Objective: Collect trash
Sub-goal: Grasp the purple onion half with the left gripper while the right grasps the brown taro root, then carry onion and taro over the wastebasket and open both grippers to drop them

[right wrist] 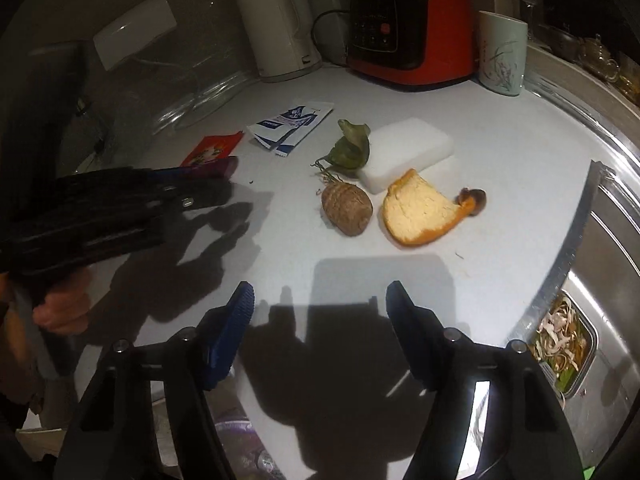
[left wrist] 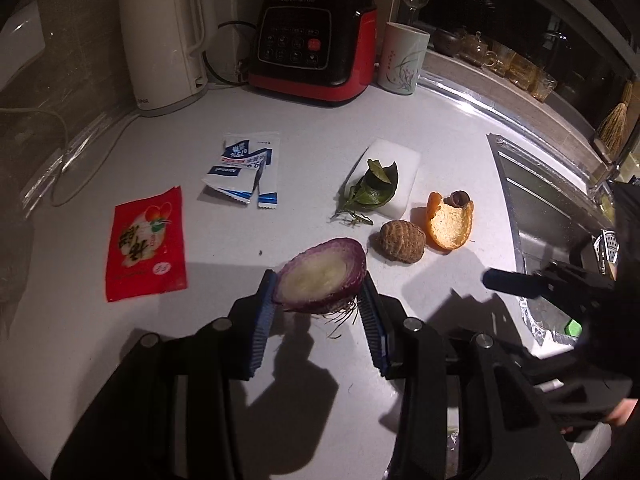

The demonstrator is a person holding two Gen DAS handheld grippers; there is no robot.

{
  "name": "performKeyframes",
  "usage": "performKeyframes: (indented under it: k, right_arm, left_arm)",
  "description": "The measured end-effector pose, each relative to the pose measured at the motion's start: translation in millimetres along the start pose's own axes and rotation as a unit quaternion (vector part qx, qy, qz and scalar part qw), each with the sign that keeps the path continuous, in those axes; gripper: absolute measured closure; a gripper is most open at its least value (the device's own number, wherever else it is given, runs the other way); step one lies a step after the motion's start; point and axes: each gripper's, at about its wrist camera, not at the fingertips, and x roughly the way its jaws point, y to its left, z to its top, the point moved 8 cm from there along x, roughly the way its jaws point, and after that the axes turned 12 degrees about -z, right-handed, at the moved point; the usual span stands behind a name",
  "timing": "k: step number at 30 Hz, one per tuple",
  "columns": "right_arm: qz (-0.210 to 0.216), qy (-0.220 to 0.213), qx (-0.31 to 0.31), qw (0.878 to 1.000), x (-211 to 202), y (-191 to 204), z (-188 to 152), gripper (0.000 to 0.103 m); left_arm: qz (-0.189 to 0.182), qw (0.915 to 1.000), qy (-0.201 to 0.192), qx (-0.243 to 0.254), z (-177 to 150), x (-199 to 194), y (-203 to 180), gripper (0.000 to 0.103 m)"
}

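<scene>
My left gripper (left wrist: 318, 280) is shut on a cut half of a red onion (left wrist: 320, 276), held just above the white counter (left wrist: 280, 120), roots hanging down. On the counter lie a red packet (left wrist: 146, 246), torn blue-and-white wrappers (left wrist: 244, 172), green leaves (left wrist: 374, 190) on a white block (left wrist: 400, 160), a brown taro root (left wrist: 402, 246) and an orange peel (left wrist: 450, 224). My right gripper (right wrist: 320, 292) stands open over bare counter, short of the taro root (right wrist: 347, 210) and the peel (right wrist: 420, 214), with nothing between its fingers.
A white kettle (left wrist: 164, 44), a red-and-black blender base (left wrist: 316, 44) and a patterned cup (left wrist: 402, 60) line the back. The steel sink (right wrist: 608, 240) lies to the right, with a strainer of food scraps (right wrist: 564, 344) in it.
</scene>
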Motion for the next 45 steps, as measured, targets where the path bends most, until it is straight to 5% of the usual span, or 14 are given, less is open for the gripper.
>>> performKeyframes:
  k: [7,10,14,24,35,45]
  right_arm:
    - [-0.029,0.002,-0.016,0.999,40,1,23,0.036]
    - [-0.031,0.006,-0.009,0.999,52,-2,32,0.043]
    - [-0.048,0.009,-0.016,0.999,62,-1,41,0.064]
    - [-0.066,-0.014,0.016,0.998,12,7,28,0.064]
    - [-0.098,-0.014,0.047,0.994,-113,-4,-74,0.064]
    - [-0.081,0.025,0.056,0.995,-169,-14,-179,0.064]
  left_arm:
    - [-0.004,0.9998,-0.011,-0.013,-17,-37,13,0.063]
    - [-0.004,0.9996,-0.013,-0.025,-22,-43,21,0.063]
    - [-0.004,0.9995,-0.012,-0.029,-30,-49,29,0.062]
    - [-0.039,0.9992,-0.006,0.007,-39,-60,17,0.062]
    - [-0.118,0.9889,0.031,0.084,-104,-78,-77,0.062]
    - [-0.102,0.9857,0.115,0.07,-226,-44,-131,0.062]
